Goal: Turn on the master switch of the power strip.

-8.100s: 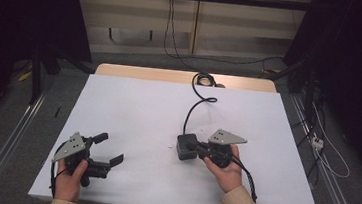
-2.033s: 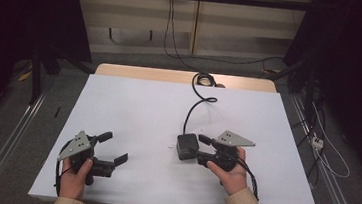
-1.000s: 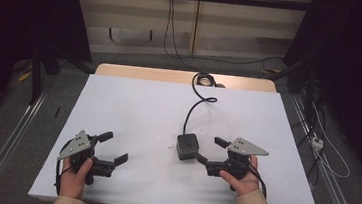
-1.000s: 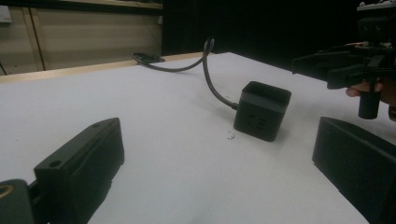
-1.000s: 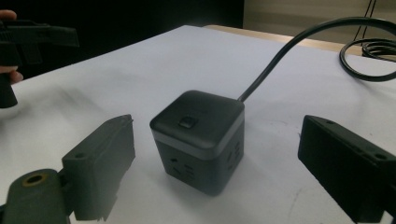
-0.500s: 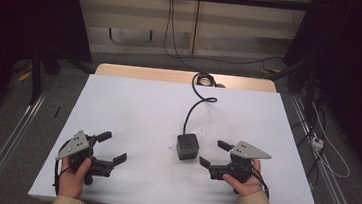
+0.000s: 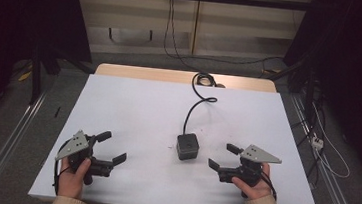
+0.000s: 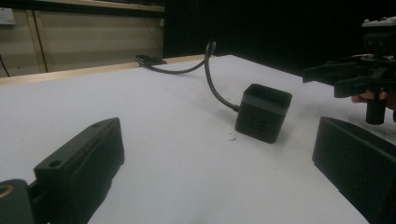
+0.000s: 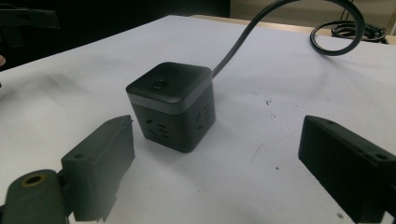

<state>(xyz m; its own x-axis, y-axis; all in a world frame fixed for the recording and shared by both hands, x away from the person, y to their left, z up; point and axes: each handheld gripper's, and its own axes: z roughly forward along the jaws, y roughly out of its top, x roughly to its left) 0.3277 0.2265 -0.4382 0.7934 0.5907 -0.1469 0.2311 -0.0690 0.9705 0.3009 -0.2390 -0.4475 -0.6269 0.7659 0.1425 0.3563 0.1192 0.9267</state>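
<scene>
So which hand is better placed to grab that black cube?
The right gripper, probably. Its open jaws point at the socket cube from close by, while the left gripper, also open, sits farther off across the white table.

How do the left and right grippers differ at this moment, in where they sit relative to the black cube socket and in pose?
The right gripper sits close beside the black cube socket, its fingers pointing toward it; the left gripper rests farther off, toward the table's left front part. The right gripper's grey plate lies nearly flat, while the left gripper's plate is tilted. Both are open, hand-held, and touch nothing.
</scene>
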